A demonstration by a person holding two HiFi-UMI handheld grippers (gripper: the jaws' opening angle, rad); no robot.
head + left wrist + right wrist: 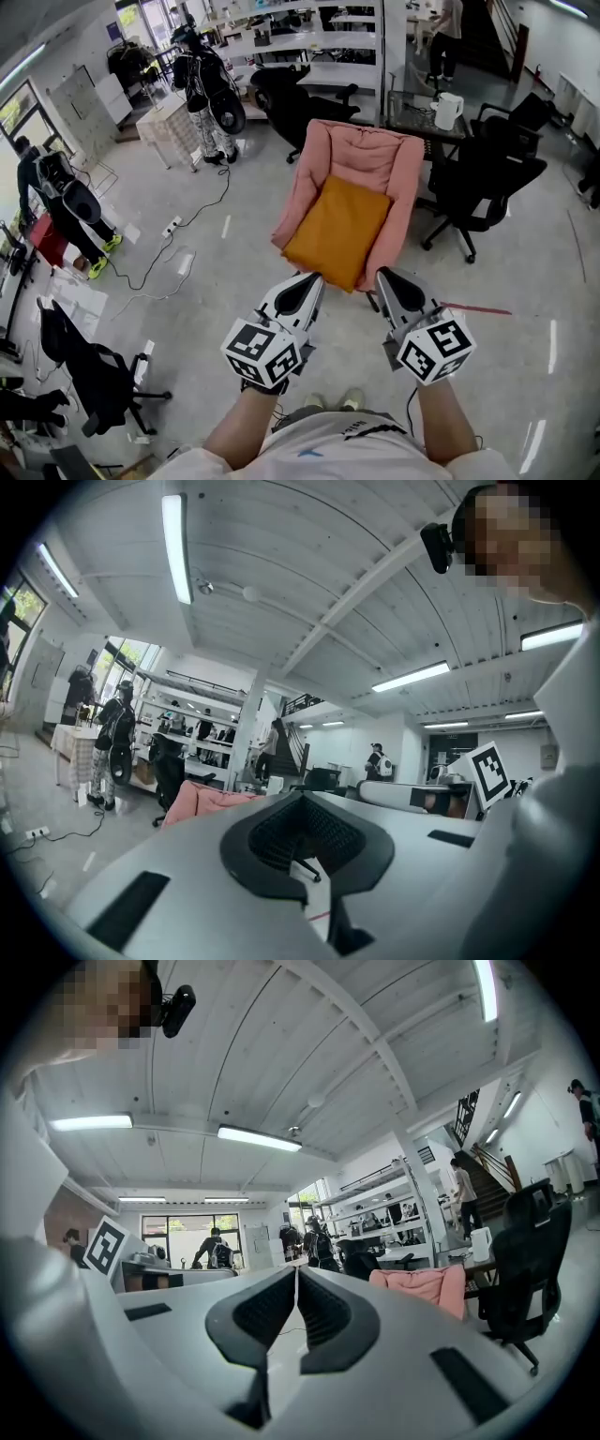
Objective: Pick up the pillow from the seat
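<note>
An orange square pillow (337, 230) lies on the seat of a pink soft chair (361, 155) in the middle of the head view. My left gripper (314, 279) hangs just short of the pillow's near left corner, its jaws shut with nothing between them. Level with it, my right gripper (382, 276) sits off the pillow's near right corner, also shut and empty. The left gripper view shows the shut left gripper (302, 799) with the pink chair (202, 799) to its left. In the right gripper view the closed right gripper (296, 1274) has the chair (422, 1285) to its right. Neither gripper view shows the pillow.
A black office chair (483, 178) stands right of the pink chair, another (300, 98) behind it. A glass table (412, 122) holds a white kettle (448, 111). Cables and a power strip (172, 226) lie on the floor at left, near standing people (56, 202).
</note>
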